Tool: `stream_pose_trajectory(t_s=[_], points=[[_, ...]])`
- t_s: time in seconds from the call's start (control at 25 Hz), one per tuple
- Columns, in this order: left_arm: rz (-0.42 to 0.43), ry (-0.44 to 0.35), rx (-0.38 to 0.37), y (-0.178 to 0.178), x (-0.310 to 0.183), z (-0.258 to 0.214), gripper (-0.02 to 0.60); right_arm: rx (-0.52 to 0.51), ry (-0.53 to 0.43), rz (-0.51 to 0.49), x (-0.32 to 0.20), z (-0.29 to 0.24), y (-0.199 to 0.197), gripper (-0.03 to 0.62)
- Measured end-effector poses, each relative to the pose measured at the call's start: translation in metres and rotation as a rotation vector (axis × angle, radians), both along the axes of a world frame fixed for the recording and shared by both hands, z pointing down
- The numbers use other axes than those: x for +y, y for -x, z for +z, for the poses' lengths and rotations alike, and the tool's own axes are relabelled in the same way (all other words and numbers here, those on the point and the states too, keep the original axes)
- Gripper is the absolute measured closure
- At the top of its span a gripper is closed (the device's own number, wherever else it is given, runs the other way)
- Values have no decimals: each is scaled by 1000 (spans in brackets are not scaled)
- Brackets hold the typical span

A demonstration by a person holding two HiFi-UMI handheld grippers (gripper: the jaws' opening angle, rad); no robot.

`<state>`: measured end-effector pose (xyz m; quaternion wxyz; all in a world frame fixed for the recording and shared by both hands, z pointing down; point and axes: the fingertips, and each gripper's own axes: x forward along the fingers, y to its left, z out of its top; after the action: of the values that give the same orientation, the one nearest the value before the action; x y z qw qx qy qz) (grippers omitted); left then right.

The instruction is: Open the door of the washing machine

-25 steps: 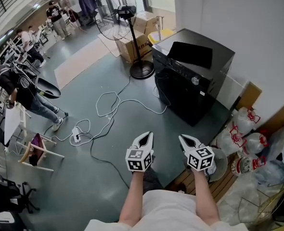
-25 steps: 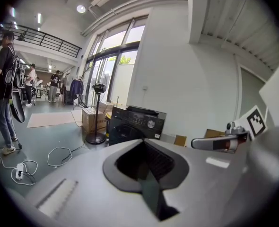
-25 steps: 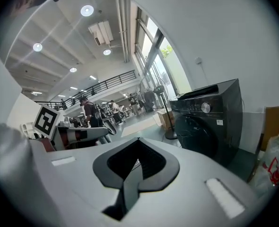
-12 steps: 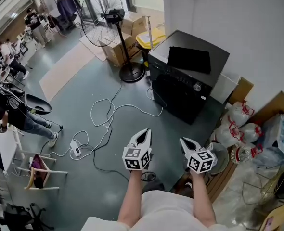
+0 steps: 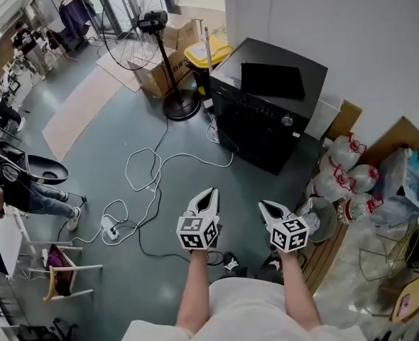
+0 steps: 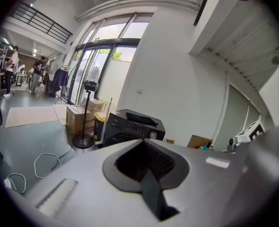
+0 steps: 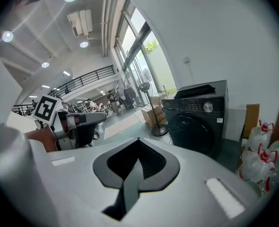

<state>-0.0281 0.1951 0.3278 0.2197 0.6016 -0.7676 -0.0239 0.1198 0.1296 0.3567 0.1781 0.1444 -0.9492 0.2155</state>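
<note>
The black front-loading washing machine [image 5: 268, 104] stands against the white wall, and its round door [image 5: 254, 139] looks closed. Both grippers hang in the air well short of it, above the grey floor. My left gripper [image 5: 208, 193] is shut with nothing in it. My right gripper [image 5: 264, 206] is also shut and empty. In the left gripper view the washing machine [image 6: 132, 127] appears beyond the closed tips of the left gripper [image 6: 142, 144]. In the right gripper view the machine's door [image 7: 190, 127] lies ahead to the right of the right gripper [image 7: 138, 140].
A standing fan [image 5: 160, 45], cardboard boxes [image 5: 150, 77] and a yellow bin [image 5: 211, 52] stand left of the machine. White cables [image 5: 150, 169] and a power strip [image 5: 110, 226] lie on the floor. Tied plastic bags [image 5: 343, 182] pile up at the right. A person [image 5: 18, 190] stands far left.
The machine sits a little further left in the head view, and the fan and boxes have shifted left. Both grippers have kept their spots in the picture and stay shut.
</note>
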Motion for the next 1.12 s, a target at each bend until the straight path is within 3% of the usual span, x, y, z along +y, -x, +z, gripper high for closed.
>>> stream_pose_trajectory(t_s=[0.6, 0.92, 1.12], points=[[-72, 13, -6, 38, 46, 4, 523, 4, -17, -6, 8, 0, 36, 594], [-68, 26, -11, 48, 36, 9, 522, 42, -8, 2, -8, 15, 49, 594], [-20, 69, -27, 71, 8, 19, 522, 47, 8, 37, -42, 25, 72, 594]])
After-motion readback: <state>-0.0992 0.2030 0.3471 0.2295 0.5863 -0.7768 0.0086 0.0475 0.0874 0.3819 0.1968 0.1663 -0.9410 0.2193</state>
